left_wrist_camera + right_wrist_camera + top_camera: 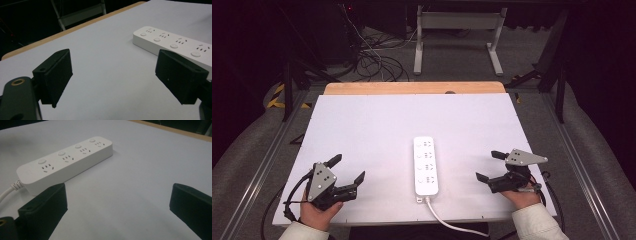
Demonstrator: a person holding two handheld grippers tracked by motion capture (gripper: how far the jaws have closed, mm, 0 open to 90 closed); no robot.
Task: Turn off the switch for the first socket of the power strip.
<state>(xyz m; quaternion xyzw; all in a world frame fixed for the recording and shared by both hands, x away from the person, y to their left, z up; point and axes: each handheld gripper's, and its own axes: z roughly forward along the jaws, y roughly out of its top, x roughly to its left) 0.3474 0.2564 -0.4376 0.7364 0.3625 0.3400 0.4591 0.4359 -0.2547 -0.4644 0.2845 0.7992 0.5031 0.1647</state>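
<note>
A white power strip with several sockets and round buttons lies lengthwise near the front middle of the white table. Its white cable runs off the front edge. My left gripper rests at the front left, open, with nothing between its jaws. At the front right my right gripper is open and empty too, low over the table. In the left gripper view the power strip lies beyond my left gripper, by the right jaw. In the right gripper view the power strip lies ahead of my right gripper, on its left.
A wooden strip edges the far side of the table. Beyond it, on the floor, stand a white metal frame and a tangle of dark cables. Bare white surface lies on both sides of the power strip.
</note>
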